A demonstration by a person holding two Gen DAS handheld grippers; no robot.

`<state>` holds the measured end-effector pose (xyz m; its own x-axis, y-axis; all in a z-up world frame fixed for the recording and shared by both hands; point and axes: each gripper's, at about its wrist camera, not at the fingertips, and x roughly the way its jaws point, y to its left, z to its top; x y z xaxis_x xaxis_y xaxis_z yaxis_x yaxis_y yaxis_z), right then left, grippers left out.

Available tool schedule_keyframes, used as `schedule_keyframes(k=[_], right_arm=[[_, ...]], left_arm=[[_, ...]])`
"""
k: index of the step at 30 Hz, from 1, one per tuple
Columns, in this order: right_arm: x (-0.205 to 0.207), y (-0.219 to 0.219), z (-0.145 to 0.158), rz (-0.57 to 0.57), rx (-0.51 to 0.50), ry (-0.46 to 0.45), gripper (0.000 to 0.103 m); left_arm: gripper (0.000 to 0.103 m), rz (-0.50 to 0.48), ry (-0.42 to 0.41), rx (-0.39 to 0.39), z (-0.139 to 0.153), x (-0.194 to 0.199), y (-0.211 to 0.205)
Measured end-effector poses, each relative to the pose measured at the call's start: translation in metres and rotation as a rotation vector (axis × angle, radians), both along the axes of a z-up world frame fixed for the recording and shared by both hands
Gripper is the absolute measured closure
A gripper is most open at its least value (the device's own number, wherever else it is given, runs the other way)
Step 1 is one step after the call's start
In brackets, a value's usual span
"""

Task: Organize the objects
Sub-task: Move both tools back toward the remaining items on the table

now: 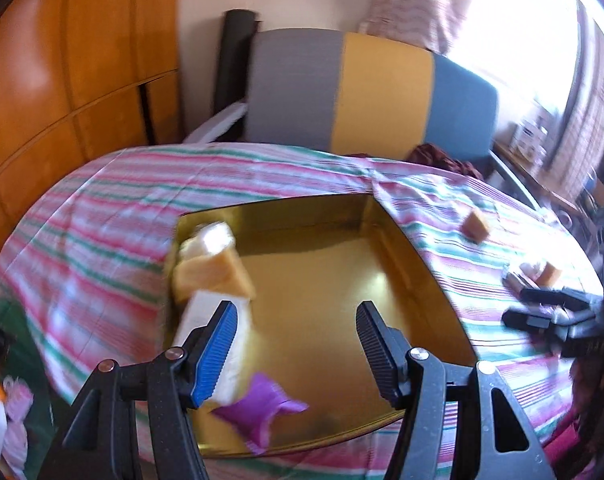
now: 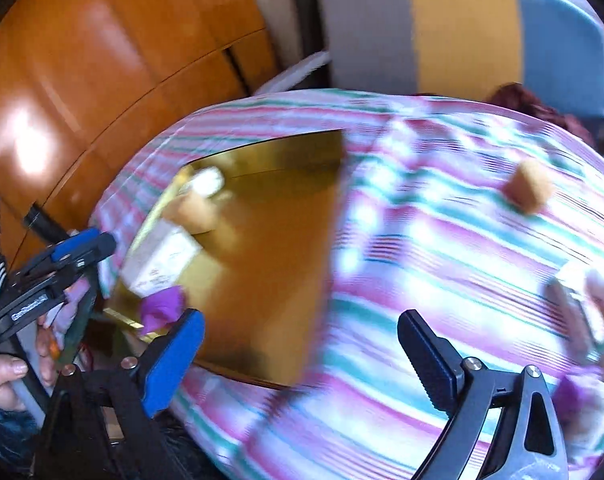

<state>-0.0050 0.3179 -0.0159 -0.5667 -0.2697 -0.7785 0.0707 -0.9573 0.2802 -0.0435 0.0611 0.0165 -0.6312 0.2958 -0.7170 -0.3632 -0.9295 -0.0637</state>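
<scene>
Purple pouch [image 1: 261,408] in gold tin [image 1: 342,272], below open left jaws.

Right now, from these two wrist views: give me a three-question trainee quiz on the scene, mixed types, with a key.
1. True or false: the purple cloth lies on the striped bedspread, outside the gold tin.
2. Multiple choice: between the fingers of the right gripper there is A) a sponge block B) the white box C) nothing.
3. Fill in: the lone tan cube sits on the ____.

Key
1. False, it lies in the tin, near its front edge.
2. C, the jaws stand wide with nothing gripped.
3. Bedspread, right of the tin.
</scene>
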Motion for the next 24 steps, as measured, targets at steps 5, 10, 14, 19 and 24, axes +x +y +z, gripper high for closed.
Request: schedule_keyframes(k=[5, 10, 14, 19, 24], right_arm=[[0.014, 0.09, 0.012, -0.211, 0.027, 0.023, 0.0], [0.044, 0.197, 0.016, -0.55, 0.012, 0.069, 0.0], [0.074, 0.262, -0.005, -0.79, -0.114, 0.065, 0.0], [0.086, 0.291, -0.015, -0.908, -0.226, 0.053, 0.0], [0.082, 0.29, -0.02, -0.861, -0.282, 0.033, 0.0]], left_arm=[[0.04, -0.122, 0.012, -0.044, 0.005, -0.001, 0.055], [0.031, -0.251, 0.032, -0.092, 0.008, -0.002, 0.116], [0.027, -0.35, 0.047, -0.139, 0.005, -0.004, 0.17], [0.02, -0.481, 0.005, -0.16, -0.009, -0.015, 0.234], [0.019, -0.528, -0.022, -0.187, -0.02, -0.034, 0.283]])
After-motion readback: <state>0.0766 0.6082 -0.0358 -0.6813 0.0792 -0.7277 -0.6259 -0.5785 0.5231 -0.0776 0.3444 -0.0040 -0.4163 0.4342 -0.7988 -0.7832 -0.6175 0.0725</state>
